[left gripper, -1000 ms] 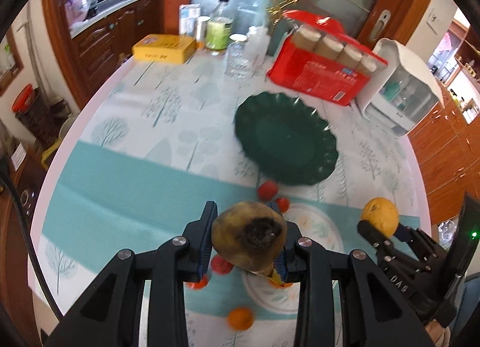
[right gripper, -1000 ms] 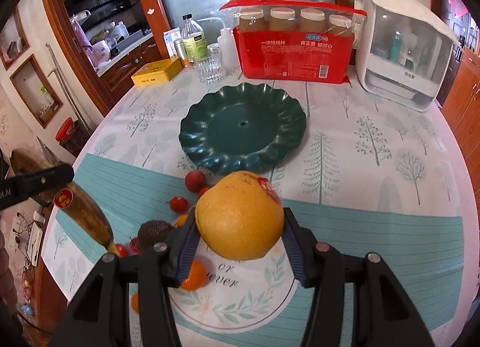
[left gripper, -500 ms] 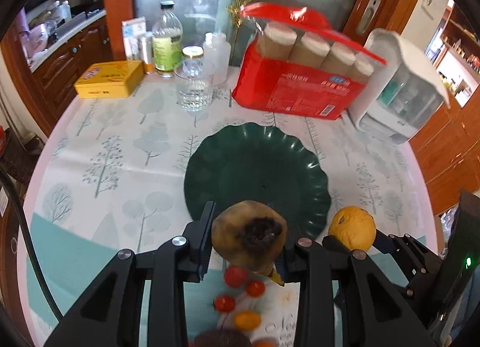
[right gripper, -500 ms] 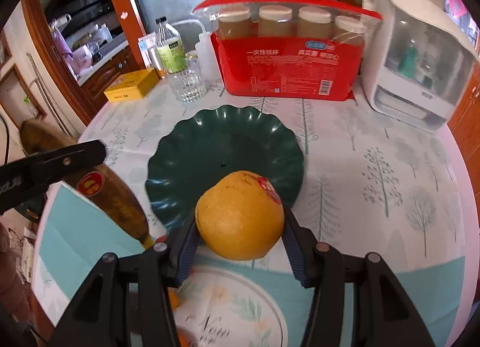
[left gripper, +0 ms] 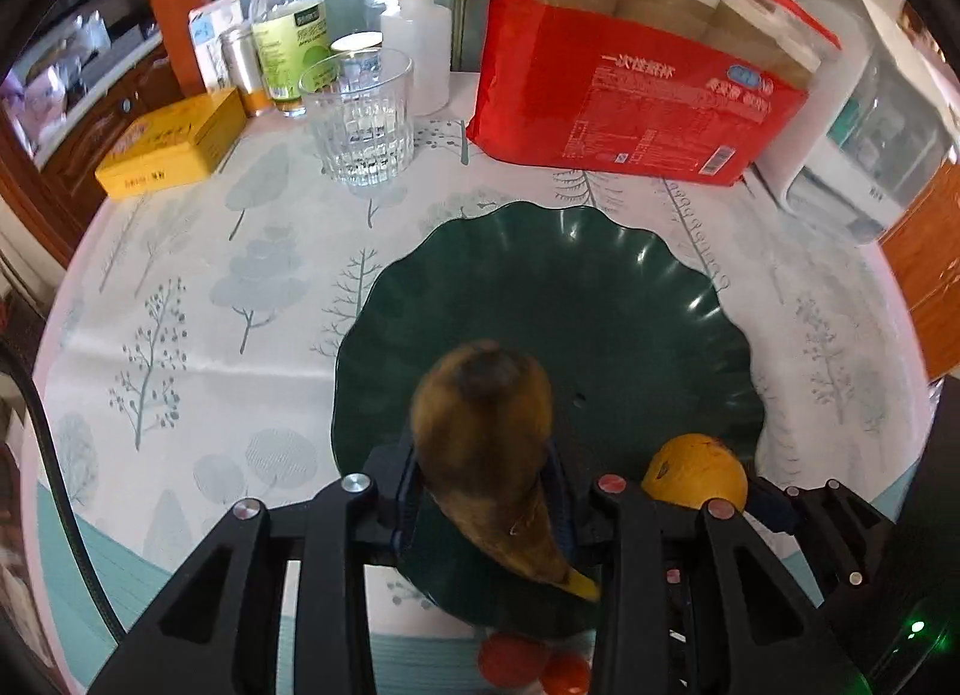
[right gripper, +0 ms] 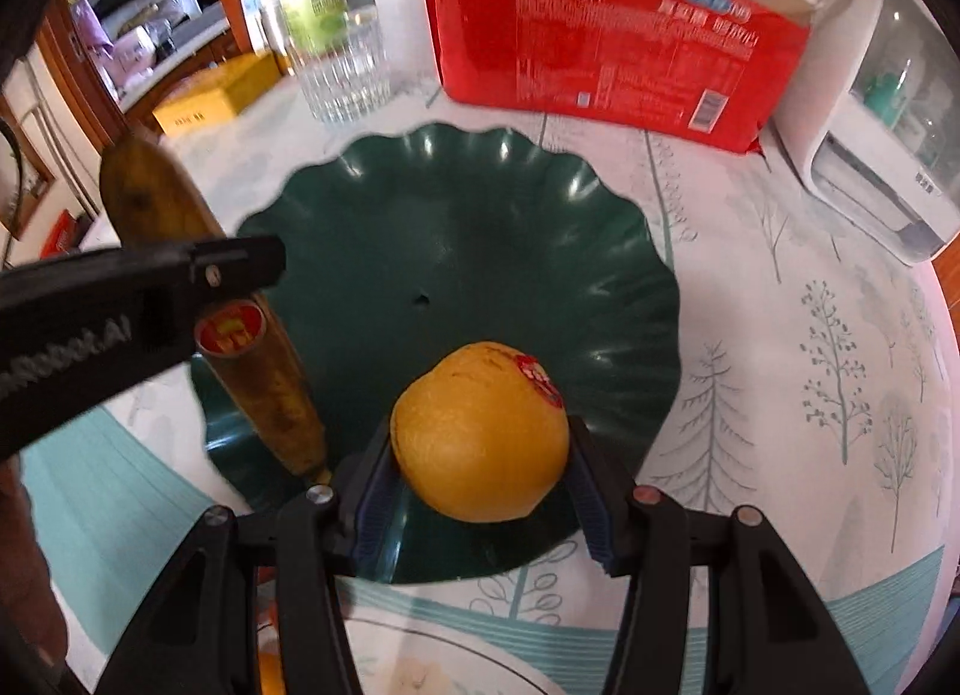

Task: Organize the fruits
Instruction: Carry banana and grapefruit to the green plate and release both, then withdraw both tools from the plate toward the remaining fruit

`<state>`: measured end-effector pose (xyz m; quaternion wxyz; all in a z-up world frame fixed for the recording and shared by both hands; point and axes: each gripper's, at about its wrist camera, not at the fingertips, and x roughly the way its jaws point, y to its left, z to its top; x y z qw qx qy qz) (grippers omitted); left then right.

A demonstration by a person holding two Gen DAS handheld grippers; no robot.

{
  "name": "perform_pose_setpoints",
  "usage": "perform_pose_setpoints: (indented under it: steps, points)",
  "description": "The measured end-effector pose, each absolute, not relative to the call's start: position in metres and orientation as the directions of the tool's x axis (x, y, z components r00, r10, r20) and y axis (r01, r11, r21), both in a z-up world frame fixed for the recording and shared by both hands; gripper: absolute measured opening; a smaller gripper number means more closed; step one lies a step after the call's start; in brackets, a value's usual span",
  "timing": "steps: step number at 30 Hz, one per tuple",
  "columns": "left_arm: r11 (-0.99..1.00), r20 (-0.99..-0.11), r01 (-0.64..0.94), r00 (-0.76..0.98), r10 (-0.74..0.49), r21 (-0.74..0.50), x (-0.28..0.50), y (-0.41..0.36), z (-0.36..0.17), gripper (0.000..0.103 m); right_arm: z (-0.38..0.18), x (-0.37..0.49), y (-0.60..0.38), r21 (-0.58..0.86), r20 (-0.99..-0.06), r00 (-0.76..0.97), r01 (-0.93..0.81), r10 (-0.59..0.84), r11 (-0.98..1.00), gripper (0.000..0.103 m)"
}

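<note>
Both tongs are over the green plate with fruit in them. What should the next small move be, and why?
Probably open fully and let go. The left tongs have just been opening, the browned banana between them with its tip low on the green plate. The right tongs hold the orange low over the plate, so both fruits look ready to set down.

A ribbed clear glass stands at eleven o'clock on the tree-print tablecloth, a yellow tin at ten. Behind the glass stand a green-labelled bottle and a white squeeze bottle. The red pack of paper cups sits at one, a white appliance at two
</note>
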<state>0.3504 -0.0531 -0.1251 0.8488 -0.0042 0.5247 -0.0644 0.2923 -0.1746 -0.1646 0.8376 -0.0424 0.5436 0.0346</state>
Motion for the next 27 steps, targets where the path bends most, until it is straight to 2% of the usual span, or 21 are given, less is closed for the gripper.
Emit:
perform_pose_setpoints:
  steps: [1, 3, 5, 7, 9, 12, 27]
  points:
    - [0.992, -0.892, 0.115, 0.443, -0.089, -0.042, 0.35, -0.056, -0.128, 0.039, -0.166, 0.292, -0.174, -0.034, -0.913, 0.408, -0.106, 0.013, 0.994, 0.055]
    - [0.991, -0.893, 0.131, 0.443, -0.073, -0.016, 0.35, -0.06, -0.131, 0.059, -0.165, 0.291, -0.172, -0.039, -0.906, 0.423, -0.114, 0.013, 0.993, 0.056]
    - [0.992, -0.887, 0.127, 0.457, -0.062, -0.004, 0.349, -0.06, -0.131, 0.067, -0.159, 0.288, -0.172, -0.04, -0.883, 0.469, -0.113, 0.018, 0.993, 0.057]
    - [0.992, -0.882, 0.126, 0.466, -0.071, -0.013, 0.348, -0.06, -0.129, 0.069, -0.153, 0.286, -0.171, -0.041, -0.874, 0.485, -0.116, 0.02, 0.992, 0.071]
    - [0.992, -0.879, 0.123, 0.471, -0.071, -0.014, 0.347, -0.06, -0.126, 0.076, -0.152, 0.284, -0.169, -0.046, -0.873, 0.488, -0.13, 0.023, 0.99, 0.072]
    - [0.993, -0.874, 0.12, 0.482, -0.059, -0.001, 0.343, -0.061, -0.123, 0.079, -0.153, 0.283, -0.168, -0.048, -0.878, 0.479, -0.132, 0.021, 0.99, 0.073]
    - [0.996, -0.857, 0.076, 0.509, -0.081, -0.049, 0.308, -0.044, -0.101, 0.082, -0.127, 0.264, -0.173, -0.019, -0.86, 0.508, -0.121, 0.045, 0.992, 0.072]
